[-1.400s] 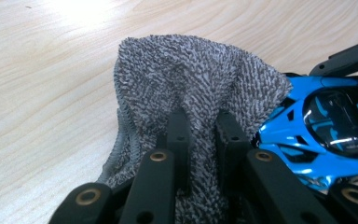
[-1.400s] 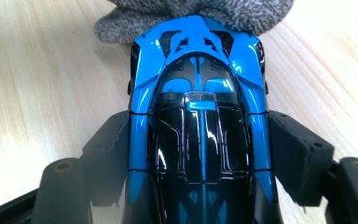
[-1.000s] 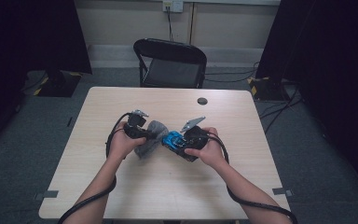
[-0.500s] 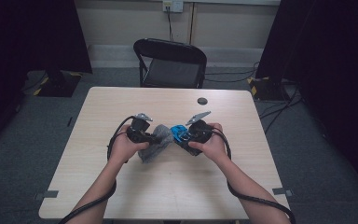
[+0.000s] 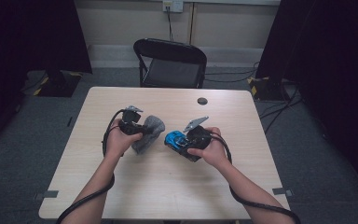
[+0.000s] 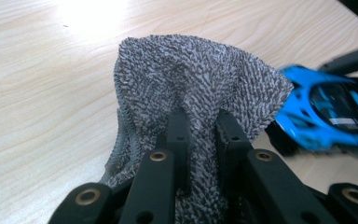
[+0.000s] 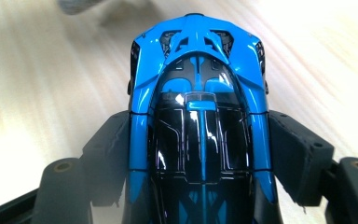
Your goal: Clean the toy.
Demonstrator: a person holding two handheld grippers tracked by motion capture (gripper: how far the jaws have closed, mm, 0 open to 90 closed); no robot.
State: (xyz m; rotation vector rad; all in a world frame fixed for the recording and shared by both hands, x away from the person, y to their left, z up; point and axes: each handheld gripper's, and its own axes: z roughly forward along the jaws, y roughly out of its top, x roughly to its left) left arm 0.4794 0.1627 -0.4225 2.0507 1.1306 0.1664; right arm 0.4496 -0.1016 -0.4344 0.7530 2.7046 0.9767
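Right gripper view, nearest first: the right gripper (image 7: 200, 154) clamps a blue toy car (image 7: 198, 116) by its flanks, one black jaw pressed to each side at lower centre of the frame. Glossy black canopy and blue centre stripe read clearly here; the car's far end points to the top edge. Table (image 7: 42, 84) beyond is streaked with blur, and a grey smudge sits at the upper left corner, too blurred to identify.

Left gripper view: the left gripper (image 6: 204, 128) is clenched on a grey terry cloth (image 6: 191, 79), a fold pinched between both jaws at lower centre, the rest bunched upward. This view shows the looped weave and a stitched edge at the left. The car (image 6: 326, 112) is at the right edge, blurred, just beside the cloth; touching or not, cannot tell.

High view, frame centre: the left gripper (image 5: 142, 127) holds the cloth (image 5: 148, 133), which droops to the tabletop (image 5: 121, 196); the right gripper (image 5: 182, 140) holds the car (image 5: 174, 138) a little to its right, a gap of bare wood between them. Farther up, a small dark disc (image 5: 202, 101) lies on the table's far edge. Beyond it, a black folding chair (image 5: 170, 63).
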